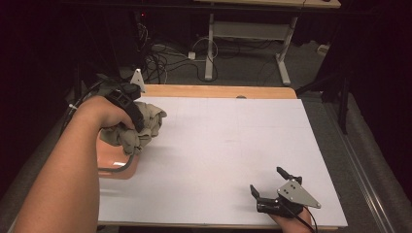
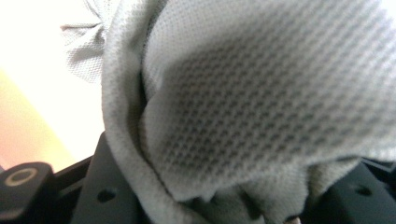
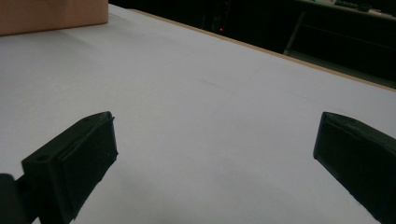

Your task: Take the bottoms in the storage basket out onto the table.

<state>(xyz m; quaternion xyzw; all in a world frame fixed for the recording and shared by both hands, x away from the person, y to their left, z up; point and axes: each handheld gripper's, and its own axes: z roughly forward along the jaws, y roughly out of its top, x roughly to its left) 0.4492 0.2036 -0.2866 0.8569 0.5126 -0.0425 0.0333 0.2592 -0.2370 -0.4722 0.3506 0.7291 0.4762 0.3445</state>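
While the left gripper point(image 1: 130, 108) stays out of sight under fabric, its jaws read as clamped on the crumpled grey-beige mesh cloth point(image 1: 138, 128), bunched near the far left corner of the white-topped table point(image 1: 228, 145), partly over a salmon-pink plastic tray point(image 1: 115, 162). Right gripper point(image 1: 272, 184) rests by the near edge, jaws wide apart, empty. Cloth judged light, soft, floppy, not fragile; best pinched at a thick fold or hem so it cannot slip.

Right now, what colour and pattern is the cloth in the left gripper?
Light grey-beige cloth with a fine dotted mesh weave, clearest in the left gripper view.
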